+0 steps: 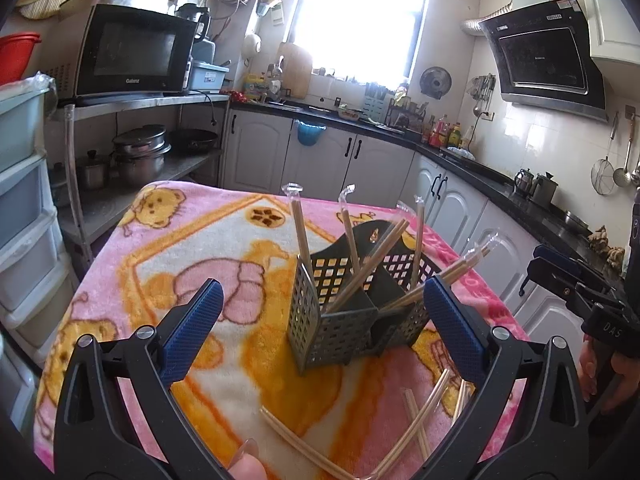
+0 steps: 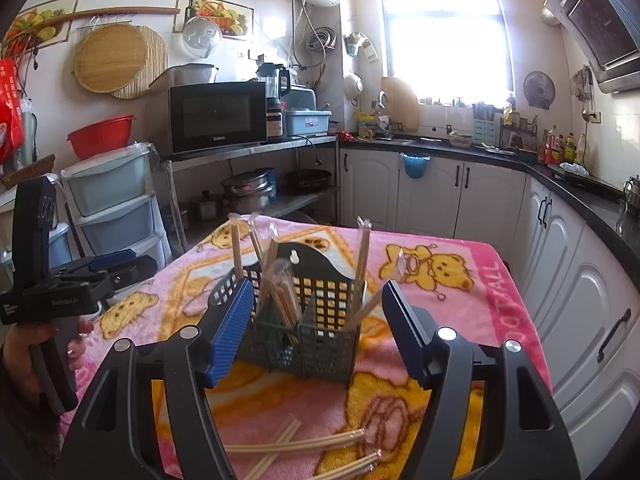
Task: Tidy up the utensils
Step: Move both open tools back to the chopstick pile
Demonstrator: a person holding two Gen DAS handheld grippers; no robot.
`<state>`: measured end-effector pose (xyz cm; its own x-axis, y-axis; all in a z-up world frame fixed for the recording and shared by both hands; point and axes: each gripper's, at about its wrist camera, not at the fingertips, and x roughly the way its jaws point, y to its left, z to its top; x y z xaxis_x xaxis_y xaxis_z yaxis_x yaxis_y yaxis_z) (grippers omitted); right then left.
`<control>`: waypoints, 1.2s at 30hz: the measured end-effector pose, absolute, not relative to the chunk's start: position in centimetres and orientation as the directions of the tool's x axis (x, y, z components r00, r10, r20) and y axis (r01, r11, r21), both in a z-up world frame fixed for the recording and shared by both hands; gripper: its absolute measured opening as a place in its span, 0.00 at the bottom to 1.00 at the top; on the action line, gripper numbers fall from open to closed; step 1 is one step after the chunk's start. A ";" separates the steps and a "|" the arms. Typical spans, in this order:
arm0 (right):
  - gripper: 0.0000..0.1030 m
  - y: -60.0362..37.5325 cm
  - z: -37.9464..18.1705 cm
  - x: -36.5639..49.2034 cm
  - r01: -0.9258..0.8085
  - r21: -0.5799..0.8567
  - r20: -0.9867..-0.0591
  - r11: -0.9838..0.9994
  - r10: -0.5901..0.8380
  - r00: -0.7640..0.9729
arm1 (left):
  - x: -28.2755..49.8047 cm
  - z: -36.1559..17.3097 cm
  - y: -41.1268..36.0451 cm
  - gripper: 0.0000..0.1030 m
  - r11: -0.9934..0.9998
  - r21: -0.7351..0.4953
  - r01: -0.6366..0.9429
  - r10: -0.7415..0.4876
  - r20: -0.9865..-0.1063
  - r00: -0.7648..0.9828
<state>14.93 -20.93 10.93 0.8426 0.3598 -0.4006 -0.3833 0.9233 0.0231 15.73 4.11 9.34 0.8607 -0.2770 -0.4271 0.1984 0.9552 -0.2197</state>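
A dark perforated utensil caddy [image 1: 340,328] [image 2: 320,348] stands upright on the pink bear-print blanket [image 1: 192,264] [image 2: 460,320]. Several plastic-wrapped chopstick pairs [image 1: 298,232] [image 2: 362,256] lean upright in its compartments. More wrapped chopsticks lie loose on the blanket in front of it [image 1: 416,432] [image 2: 296,446]. My left gripper [image 1: 322,290] is open, short of the caddy, with nothing between its blue pads. My right gripper [image 2: 317,288] is also open and empty, facing the caddy from the other side. Each gripper shows at the edge of the other's view [image 1: 560,276] [image 2: 116,264], beside the table.
The blanket-covered table ends just behind the caddy. White cabinets under a black counter [image 2: 500,156] run along the back and right. A shelf with a microwave [image 2: 218,118] and pots, plus plastic drawers [image 2: 112,204], stands to the left. A hand [image 2: 24,352] holds the left gripper's handle.
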 end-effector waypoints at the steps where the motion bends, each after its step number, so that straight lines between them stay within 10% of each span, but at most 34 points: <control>1: 0.63 -21.0 10.7 14.9 -0.381 0.025 -0.406 0.924 0.357 0.841 | 15.7 9.2 4.1 0.90 0.955 -0.221 0.199 -0.278 -0.431 0.859; 36: 0.63 -24.5 3.7 13.5 -0.322 0.062 -0.556 0.945 0.300 0.775 | 13.8 1.9 2.4 0.90 0.955 -0.226 0.193 -0.291 -0.583 0.759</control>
<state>13.47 -24.53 3.73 0.7751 0.3003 -0.5560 -0.3216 0.9449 0.0620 13.76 2.44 1.94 0.7589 -0.2910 -0.5826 0.1929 0.9549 -0.2256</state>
